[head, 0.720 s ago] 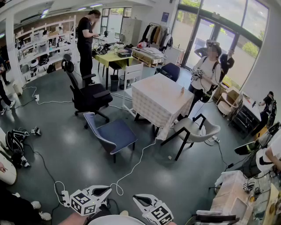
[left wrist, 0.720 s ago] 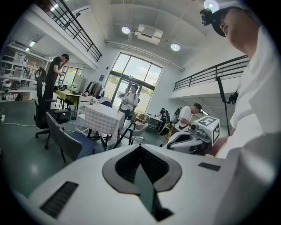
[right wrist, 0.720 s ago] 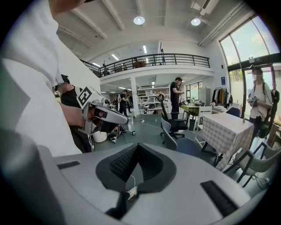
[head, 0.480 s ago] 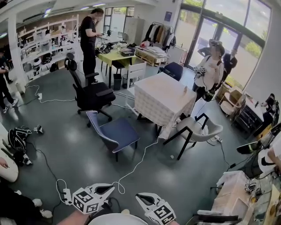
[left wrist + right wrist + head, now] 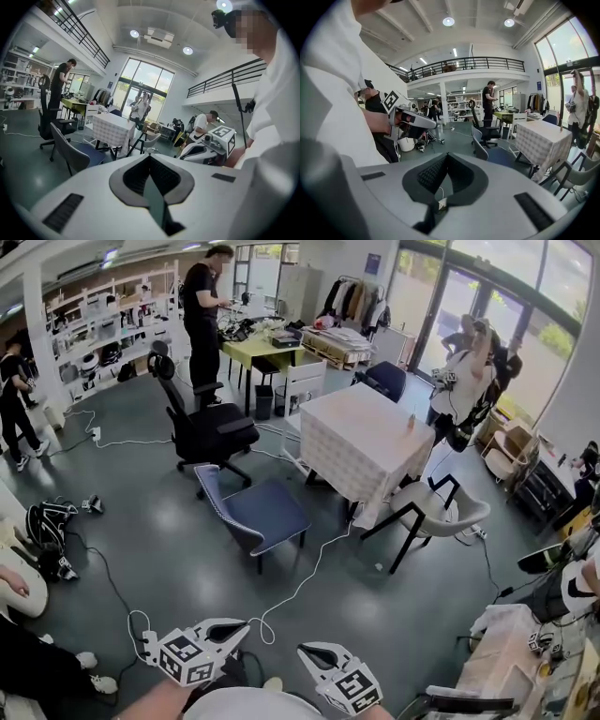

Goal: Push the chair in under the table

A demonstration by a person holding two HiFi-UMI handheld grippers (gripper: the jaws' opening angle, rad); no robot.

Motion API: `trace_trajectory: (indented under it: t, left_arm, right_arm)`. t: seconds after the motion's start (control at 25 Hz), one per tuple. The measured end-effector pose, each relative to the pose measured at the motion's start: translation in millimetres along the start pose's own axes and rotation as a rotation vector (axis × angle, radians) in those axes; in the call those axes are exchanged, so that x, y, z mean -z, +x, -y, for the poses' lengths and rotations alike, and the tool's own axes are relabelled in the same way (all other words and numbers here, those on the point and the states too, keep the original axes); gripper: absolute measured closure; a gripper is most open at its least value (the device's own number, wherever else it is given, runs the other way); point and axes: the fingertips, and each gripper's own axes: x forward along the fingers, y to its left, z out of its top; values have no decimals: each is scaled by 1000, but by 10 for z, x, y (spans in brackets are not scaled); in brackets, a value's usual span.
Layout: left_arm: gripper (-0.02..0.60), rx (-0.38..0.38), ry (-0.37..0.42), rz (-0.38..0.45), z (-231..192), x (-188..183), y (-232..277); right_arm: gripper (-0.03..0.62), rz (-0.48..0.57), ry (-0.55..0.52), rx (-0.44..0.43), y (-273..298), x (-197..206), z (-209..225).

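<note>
Blue chair (image 5: 255, 512) stands on the floor apart from the table (image 5: 361, 442), off its near left corner, backrest on the side away from it. The table's cloth hides its legs. A small item (image 5: 410, 423) on the tabletop is too small to identify. Left gripper (image 5: 242, 625) and right gripper (image 5: 305, 651) sit at the head view's bottom edge, handles cut off. Both have their jaws closed tip to tip, holding nothing.
</note>
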Motion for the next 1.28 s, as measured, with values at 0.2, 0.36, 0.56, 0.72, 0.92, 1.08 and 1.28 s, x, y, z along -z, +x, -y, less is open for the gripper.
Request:
trace_trajectory:
  t: [0.2,0.36,0.56,0.72,0.92,1.08,1.28]
  left_arm:
    - [571,-14,-32,7,-274,-60,48]
    - [571,3,-9,19,-597,-255,230]
    - [569,9,0,34,-1161,-577,494]
    - [568,22,-11,22,-1720,-793,658]
    - [523,7,-56,-14,-2495,-1033,698]
    - [464,-39,-101,-41,-3198,-1116,721]
    - [403,-175,-280,-58,-4077,-927,888]
  right_arm:
    - [579,15,2,-6,177,-92,162]
    - [577,11,-1,29,424,-251,473]
    - [543,4,-13,74,829,-564,887]
    - [491,-12,7,90,1330,-821,1199]
    - [491,-25,13,117,1963,-1263,1452]
    - [489,-36,9,144,2379,-1533,1584]
    - [468,-81,0,119,2729,-1623,1658]
